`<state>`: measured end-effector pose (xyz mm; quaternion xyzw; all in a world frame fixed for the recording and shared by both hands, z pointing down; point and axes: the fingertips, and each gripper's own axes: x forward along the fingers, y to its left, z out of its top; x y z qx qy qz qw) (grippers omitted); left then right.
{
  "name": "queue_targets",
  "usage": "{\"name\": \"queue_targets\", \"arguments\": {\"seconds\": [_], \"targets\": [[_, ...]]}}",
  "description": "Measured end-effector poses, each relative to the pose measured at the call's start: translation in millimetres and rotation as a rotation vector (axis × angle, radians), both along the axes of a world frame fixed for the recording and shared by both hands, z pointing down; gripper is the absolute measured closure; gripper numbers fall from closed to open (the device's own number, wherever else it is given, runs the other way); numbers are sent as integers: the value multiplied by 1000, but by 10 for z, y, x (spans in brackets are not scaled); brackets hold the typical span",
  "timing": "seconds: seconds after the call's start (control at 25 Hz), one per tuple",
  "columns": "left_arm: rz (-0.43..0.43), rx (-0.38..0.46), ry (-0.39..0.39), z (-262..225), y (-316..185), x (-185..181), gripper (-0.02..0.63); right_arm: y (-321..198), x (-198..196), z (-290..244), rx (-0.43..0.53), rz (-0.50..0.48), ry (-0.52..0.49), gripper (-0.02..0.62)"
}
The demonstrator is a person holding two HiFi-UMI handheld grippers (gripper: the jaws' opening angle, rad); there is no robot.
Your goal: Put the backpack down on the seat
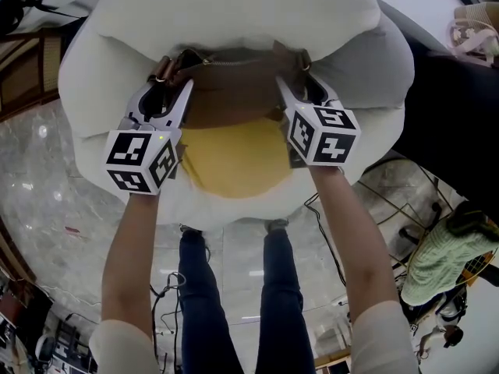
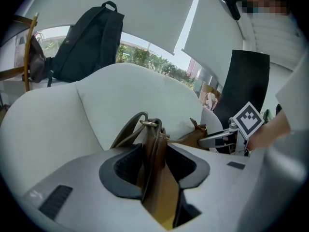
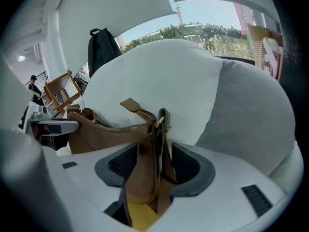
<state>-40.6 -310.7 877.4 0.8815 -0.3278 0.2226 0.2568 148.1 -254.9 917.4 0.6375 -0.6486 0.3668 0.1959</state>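
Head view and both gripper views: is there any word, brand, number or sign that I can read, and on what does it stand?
No text can be read in any view.
Left marker cube and right marker cube: black-and-white square patterns only, no letters or digits.
Brown handbag: no brand mark shows.
Black backpack in the background: no label shows.

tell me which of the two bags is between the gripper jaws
The brown leather zip-top bag on the white armchair: its ends stand between the opening jaws of the left gripper and right gripper. The black backpack is far behind, untouched.
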Motion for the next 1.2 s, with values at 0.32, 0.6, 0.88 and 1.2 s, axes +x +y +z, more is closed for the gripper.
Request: {"name": "queue_targets", "arguments": {"seconds": [0.32, 0.6, 0.88, 1.2], "targets": [[-53, -13, -9, -72, 94, -178, 389, 155, 1, -191, 36, 12, 0, 357], [-74, -7, -61, -209, 210, -313, 395, 314, -25, -466, 83, 20, 60, 446], [-53, 32, -64, -459, 340, -288, 556, 392, -72, -807, 144, 25, 54, 554], [-52, 45, -29, -871, 538, -223, 565, 543, -156, -1219, 183, 58, -9, 565]]}}
